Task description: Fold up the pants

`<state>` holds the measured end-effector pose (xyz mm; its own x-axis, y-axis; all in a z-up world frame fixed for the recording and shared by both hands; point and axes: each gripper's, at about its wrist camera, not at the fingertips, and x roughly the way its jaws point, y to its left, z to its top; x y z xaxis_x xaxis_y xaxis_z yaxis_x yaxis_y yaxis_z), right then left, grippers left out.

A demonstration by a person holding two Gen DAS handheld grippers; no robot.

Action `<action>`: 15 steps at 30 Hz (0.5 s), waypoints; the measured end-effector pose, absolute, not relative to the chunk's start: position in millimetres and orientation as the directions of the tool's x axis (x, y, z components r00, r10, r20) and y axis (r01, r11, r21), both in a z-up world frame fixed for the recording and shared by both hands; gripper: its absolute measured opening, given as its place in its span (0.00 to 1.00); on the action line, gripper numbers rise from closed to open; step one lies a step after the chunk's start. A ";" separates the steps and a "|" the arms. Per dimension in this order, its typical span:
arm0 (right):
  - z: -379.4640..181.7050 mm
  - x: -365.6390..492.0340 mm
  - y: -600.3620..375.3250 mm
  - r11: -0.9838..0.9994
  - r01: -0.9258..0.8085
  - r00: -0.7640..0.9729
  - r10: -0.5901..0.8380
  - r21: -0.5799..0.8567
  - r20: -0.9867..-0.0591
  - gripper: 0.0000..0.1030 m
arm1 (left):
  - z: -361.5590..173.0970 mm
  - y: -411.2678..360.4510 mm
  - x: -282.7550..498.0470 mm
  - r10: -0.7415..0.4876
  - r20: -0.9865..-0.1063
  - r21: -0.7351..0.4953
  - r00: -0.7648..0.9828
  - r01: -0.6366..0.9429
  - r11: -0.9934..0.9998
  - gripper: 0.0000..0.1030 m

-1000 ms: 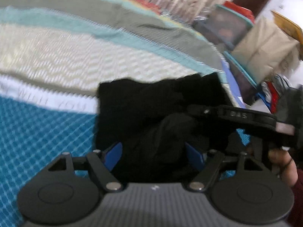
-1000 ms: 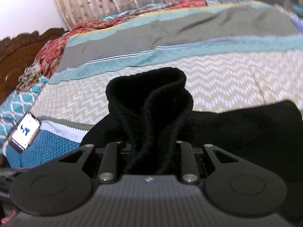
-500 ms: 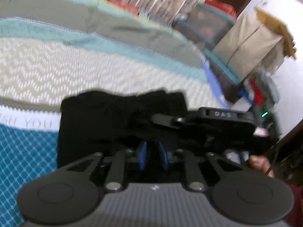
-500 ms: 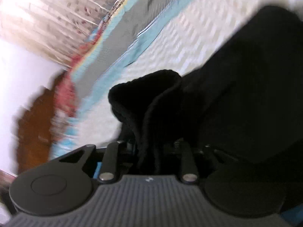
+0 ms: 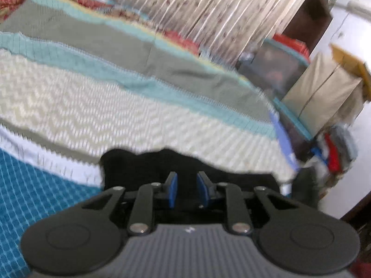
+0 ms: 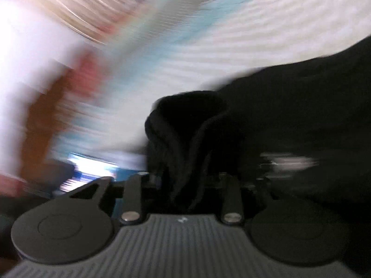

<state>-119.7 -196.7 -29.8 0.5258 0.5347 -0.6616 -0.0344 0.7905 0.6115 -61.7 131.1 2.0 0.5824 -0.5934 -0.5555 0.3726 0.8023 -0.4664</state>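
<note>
Half a second ago the left gripper (image 5: pixel 187 186) had its blue pads almost together over the black pants; its jaws now stand a little apart with dark fabric showing in the gap, and whether they pinch any of it cannot be told. The other gripper that crossed the left wrist view before is gone from it. The black pants (image 5: pixel 143 169) lie on the striped bedspread (image 5: pixel 116 106), low in the left view, their far edge against the cream zigzag band and their left edge beside the white strip and the teal grid area. A curtain (image 5: pixel 208 11) hangs behind the bed, and stacked bags and boxes (image 5: pixel 320 92) stand past its right side. In the right wrist view, heavily smeared by motion, the right gripper (image 6: pixel 183 180) is clamped on a bunched fold of the pants (image 6: pixel 192 125) that rises as a dark hump between its fingers, as it did earlier, with the rest of the garment spreading off to the right. A lit screen-like shape (image 6: pixel 92 169) shows at lower left, too blurred to identify
</note>
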 end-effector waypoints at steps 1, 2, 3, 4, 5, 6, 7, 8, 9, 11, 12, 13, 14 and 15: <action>-26.9 -126.7 -202.3 0.763 -0.034 0.543 0.556 0.645 -0.629 0.42 | -3.2 128.7 -61.4 -0.586 -0.571 -0.456 0.575 0.371 0.809 0.19; -20.5 -132.2 -207.0 0.751 -0.023 0.557 0.558 0.660 -0.616 0.48 | -10.2 125.5 -60.3 -0.578 -0.590 -0.448 0.563 0.367 0.815 0.19; -12.6 -139.1 -212.9 0.761 -0.027 0.584 0.538 0.649 -0.607 0.54 | -16.3 125.1 -60.7 -0.573 -0.605 -0.444 0.554 0.362 0.819 0.19; -2.7 -147.0 -217.3 0.785 -0.040 0.632 0.499 0.618 -0.593 0.55 | -21.4 125.8 -61.4 -0.570 -0.617 -0.441 0.543 0.361 0.822 0.19; 8.4 -154.3 -221.1 0.816 -0.049 0.681 0.449 0.576 -0.578 0.56 | -26.0 126.5 -62.5 -0.566 -0.626 -0.435 0.536 0.362 0.824 0.19; 13.4 -159.5 -223.7 0.831 -0.055 0.708 0.424 0.554 -0.565 0.57 | -30.7 124.7 -63.4 -0.558 -0.640 -0.424 0.528 0.364 0.830 0.19; 18.8 -160.5 -225.6 0.835 -0.062 0.729 0.412 0.547 -0.546 0.57 | -35.0 122.9 -64.2 -0.554 -0.653 -0.415 0.517 0.369 0.832 0.19; 23.5 -160.5 -227.7 0.832 -0.070 0.743 0.411 0.550 -0.528 0.55 | -37.9 120.2 -66.3 -0.554 -0.661 -0.406 0.506 0.380 0.831 0.19; 24.4 -159.6 -230.4 0.827 -0.080 0.751 0.417 0.556 -0.513 0.52 | -39.5 117.4 -71.0 -0.553 -0.666 -0.391 0.501 0.397 0.830 0.19; 24.5 -149.9 -220.3 0.823 -0.113 0.742 0.442 0.556 -0.504 0.43 | -40.9 108.8 -80.9 -0.535 -0.676 -0.333 0.507 0.437 0.835 0.20; 20.0 -144.0 -212.7 0.826 -0.129 0.725 0.456 0.548 -0.516 0.39 | -42.2 105.0 -84.4 -0.522 -0.684 -0.304 0.510 0.451 0.839 0.20; 13.5 -140.1 -203.3 0.831 -0.146 0.701 0.470 0.537 -0.536 0.37 | -44.7 101.4 -87.4 -0.509 -0.696 -0.280 0.507 0.462 0.842 0.20; 2.0 -132.7 -196.0 0.840 -0.151 0.678 0.472 0.521 -0.564 0.35 | -47.8 99.1 -89.4 -0.500 -0.704 -0.265 0.504 0.467 0.843 0.20; -10.3 -128.0 -185.4 0.862 -0.145 0.648 0.453 0.486 -0.612 0.34 | -51.2 96.8 -91.0 -0.490 -0.711 -0.248 0.505 0.472 0.846 0.20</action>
